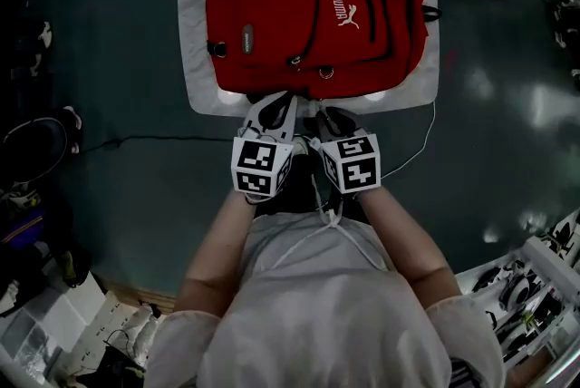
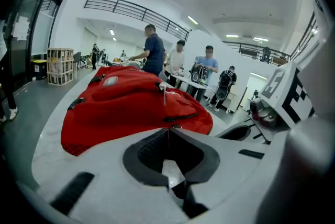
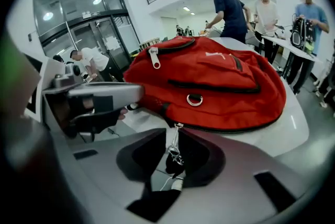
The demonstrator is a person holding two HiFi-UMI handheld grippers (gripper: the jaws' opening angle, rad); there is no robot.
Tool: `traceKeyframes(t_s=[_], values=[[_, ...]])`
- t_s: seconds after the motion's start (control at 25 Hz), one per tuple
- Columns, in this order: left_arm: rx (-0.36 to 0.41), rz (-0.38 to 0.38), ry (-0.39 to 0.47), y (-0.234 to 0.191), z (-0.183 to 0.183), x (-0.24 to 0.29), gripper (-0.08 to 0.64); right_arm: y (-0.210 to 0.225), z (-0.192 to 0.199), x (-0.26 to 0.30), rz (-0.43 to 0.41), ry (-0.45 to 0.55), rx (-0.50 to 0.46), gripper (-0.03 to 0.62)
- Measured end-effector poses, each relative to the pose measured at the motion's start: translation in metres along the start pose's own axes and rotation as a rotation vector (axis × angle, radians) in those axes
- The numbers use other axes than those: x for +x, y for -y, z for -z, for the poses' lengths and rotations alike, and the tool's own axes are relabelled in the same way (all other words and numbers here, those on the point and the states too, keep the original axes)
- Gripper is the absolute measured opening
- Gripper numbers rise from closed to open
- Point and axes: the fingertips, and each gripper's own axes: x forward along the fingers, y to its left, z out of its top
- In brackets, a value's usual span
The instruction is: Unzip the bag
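**Head view:** A red bag (image 1: 308, 14) lies flat on a white bench (image 1: 198, 60), its front pockets facing up. Both grippers reach its near edge side by side. The left gripper (image 1: 272, 101) and the right gripper (image 1: 324, 114) have their tips touching the bag's rim, and their marker cubes sit just behind.

**Left gripper view:** The left gripper (image 2: 168, 131) has its jaws brought together, tips meeting right at the bag's (image 2: 131, 108) near edge. A thin red sliver shows in the seam between them; whether any fabric is actually nipped there, I cannot tell. The right gripper (image 2: 272, 108) sits close by on the right. The bench (image 2: 49, 134) runs pale around the bag. Several people stand at tables in the background.

**Right gripper view:** The right gripper (image 3: 177, 131) is clamped on the metal zipper pull (image 3: 172, 150), which hangs from the dark zip line at the bag's (image 3: 209, 76) lower edge into the hollow between the jaws. A metal ring (image 3: 194, 99) sits on the bag just above. The left gripper (image 3: 89, 97) shows on the left.
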Motion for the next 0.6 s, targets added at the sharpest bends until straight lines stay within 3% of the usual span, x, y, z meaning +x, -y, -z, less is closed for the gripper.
traceKeyframes(t_s=[0.08,0.4,0.6], values=[[-0.003,-0.001,-0.032,-0.008,0.008,0.010,0.021,0.002,0.001,0.011,0.002,-0.009,0.032,0.095],[-0.053,0.003,-0.089,-0.023,0.029,0.033,0.021,0.009,0.012,0.037,0.078,-0.088,0.086,0.094],[-0.073,-0.015,-0.132,-0.030,0.038,0.037,0.021,0.013,0.012,0.038,0.121,-0.091,0.070,0.044]])
